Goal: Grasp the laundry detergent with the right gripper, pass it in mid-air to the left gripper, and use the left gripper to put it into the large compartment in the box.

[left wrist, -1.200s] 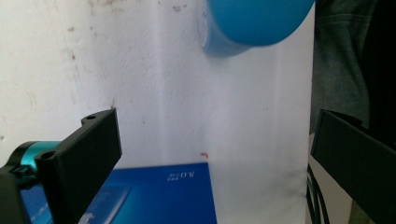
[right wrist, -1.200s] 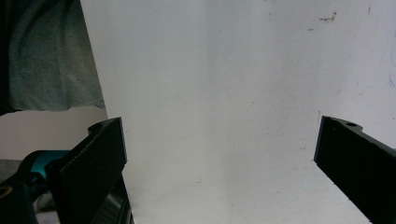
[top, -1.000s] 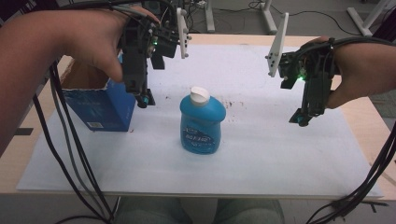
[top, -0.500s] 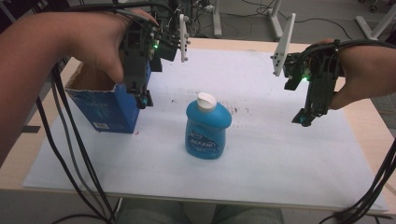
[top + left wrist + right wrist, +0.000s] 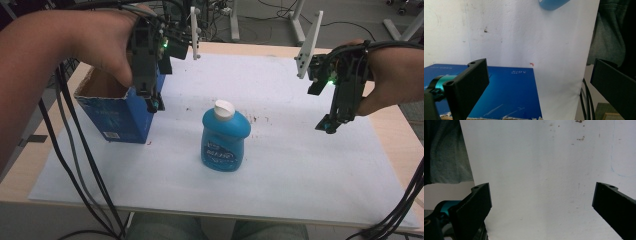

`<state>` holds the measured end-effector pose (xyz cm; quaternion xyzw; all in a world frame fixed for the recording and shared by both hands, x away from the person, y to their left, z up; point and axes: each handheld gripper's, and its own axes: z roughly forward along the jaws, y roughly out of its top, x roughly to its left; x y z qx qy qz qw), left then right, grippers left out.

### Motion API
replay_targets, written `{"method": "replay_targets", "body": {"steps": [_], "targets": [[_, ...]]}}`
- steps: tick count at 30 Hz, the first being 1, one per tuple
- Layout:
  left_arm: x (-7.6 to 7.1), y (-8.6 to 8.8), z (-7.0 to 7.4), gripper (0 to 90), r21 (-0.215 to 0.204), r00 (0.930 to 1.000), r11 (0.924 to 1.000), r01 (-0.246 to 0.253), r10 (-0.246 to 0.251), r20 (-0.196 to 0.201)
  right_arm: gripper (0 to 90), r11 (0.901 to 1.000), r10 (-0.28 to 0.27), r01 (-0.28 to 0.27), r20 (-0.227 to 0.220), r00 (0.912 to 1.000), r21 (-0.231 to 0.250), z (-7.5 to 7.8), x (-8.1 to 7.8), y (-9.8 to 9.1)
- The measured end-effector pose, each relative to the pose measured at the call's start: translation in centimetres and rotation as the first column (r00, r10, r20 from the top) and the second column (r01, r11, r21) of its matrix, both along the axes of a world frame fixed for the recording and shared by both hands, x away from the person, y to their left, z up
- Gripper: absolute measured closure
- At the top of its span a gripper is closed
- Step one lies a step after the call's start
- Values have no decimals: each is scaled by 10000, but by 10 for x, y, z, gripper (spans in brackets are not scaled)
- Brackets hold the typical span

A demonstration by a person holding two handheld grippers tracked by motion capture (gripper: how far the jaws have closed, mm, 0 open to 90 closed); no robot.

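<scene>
The blue box [image 5: 122,112] stands open at the top on the left part of the white sheet [image 5: 280,165] that covers the table [image 5: 400,145]; what is inside it cannot be told from the high view. The blue bottle [image 5: 225,137] stands upright near the middle of the sheet, its white cap [image 5: 224,108] on; its content is not visible.

Compared with one second ago, the bottle appears a little more to the right and nearer to the person; the box and both hands keep almost the same places.

The left hand-held gripper [image 5: 156,102] is held at the right wall of the box, its jaws wide apart and empty; the bottle is near it, to its right. The right hand-held gripper [image 5: 327,125] is also spread open and empty, above the sheet; the bottle is well apart from it, to its left.
</scene>
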<state>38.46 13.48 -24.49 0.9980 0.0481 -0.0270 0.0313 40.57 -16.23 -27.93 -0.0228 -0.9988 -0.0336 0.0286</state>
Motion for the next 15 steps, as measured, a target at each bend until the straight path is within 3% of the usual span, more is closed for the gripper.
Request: {"method": "replay_targets", "body": {"steps": [15], "targets": [[0,-5,-6,17,-175,9997,9995,251,-252,-52,14,9999,152,-151,116,9998,-72,1,-9,2]]}}
